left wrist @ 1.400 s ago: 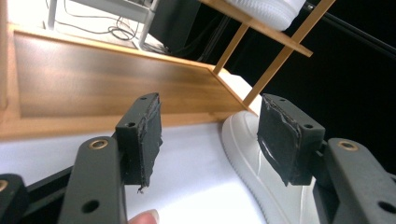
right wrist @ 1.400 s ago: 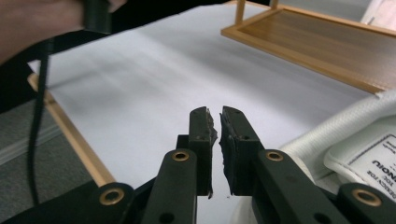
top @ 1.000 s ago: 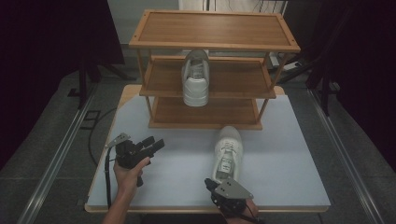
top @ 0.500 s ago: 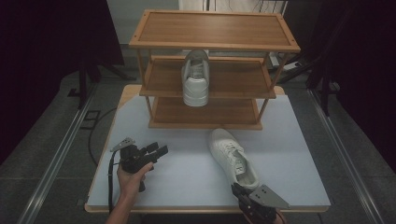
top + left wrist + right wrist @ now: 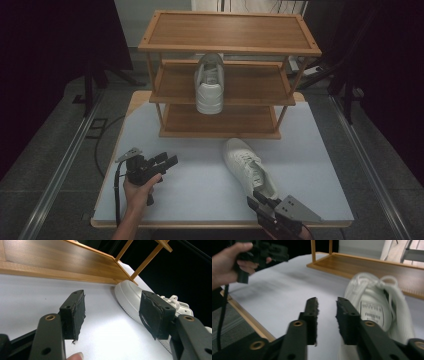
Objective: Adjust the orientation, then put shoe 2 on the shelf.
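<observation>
High view showed the white sneaker (image 5: 249, 167) lying slantwise on the table (image 5: 200, 190), in front of the wooden rack (image 5: 225, 75), its heel just beside my right claw (image 5: 260, 200), whose jaws had just been opening with nothing between them. My left claw (image 5: 167, 161) hovered well apart, jaws wide, empty.

Lab-like recording space: black curtains (image 5: 55, 45), floor rails (image 5: 60, 170), white table (image 5: 200, 185), wooden shoe rack (image 5: 227, 45).
</observation>
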`<action>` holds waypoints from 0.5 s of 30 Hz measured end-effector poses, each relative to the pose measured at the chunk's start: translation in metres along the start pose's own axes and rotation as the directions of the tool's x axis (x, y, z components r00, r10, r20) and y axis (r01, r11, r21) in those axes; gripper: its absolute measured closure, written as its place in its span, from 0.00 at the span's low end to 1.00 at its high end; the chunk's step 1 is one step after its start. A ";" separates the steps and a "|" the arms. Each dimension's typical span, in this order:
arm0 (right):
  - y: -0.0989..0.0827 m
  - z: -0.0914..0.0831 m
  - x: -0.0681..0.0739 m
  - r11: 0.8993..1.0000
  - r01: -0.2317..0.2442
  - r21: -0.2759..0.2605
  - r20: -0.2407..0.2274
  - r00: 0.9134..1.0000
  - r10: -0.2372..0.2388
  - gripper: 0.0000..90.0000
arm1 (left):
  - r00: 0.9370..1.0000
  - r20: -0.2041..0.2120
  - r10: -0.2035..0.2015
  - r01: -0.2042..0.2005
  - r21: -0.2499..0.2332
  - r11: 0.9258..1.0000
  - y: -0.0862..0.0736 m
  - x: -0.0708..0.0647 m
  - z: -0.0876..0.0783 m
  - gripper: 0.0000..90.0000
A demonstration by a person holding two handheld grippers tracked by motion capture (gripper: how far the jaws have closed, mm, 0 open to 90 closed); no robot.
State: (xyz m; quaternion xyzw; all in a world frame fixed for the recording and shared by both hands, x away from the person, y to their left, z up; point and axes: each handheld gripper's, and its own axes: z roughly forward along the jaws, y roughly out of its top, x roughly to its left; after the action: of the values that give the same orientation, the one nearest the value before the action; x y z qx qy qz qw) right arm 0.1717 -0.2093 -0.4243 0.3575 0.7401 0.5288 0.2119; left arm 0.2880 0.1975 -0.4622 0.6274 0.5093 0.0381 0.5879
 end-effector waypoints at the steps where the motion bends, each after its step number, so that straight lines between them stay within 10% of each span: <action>1: 0.005 0.000 -0.002 1.000 0.003 0.001 -0.004 1.000 -0.003 0.69 | 1.000 0.002 -0.001 0.001 0.005 1.000 -0.001 0.000 0.001 0.42; 15: 0.047 0.022 -0.071 0.999 -0.043 0.006 -0.013 0.999 0.044 0.53 | 1.000 0.019 -0.010 0.010 0.011 1.000 -0.003 0.000 0.001 0.41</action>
State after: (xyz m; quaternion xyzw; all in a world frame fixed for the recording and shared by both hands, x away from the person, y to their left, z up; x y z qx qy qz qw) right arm 0.2479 -0.2395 -0.3925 0.3708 0.7350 0.5334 0.1946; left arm 0.2869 0.1958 -0.4648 0.6285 0.5070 0.0265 0.5892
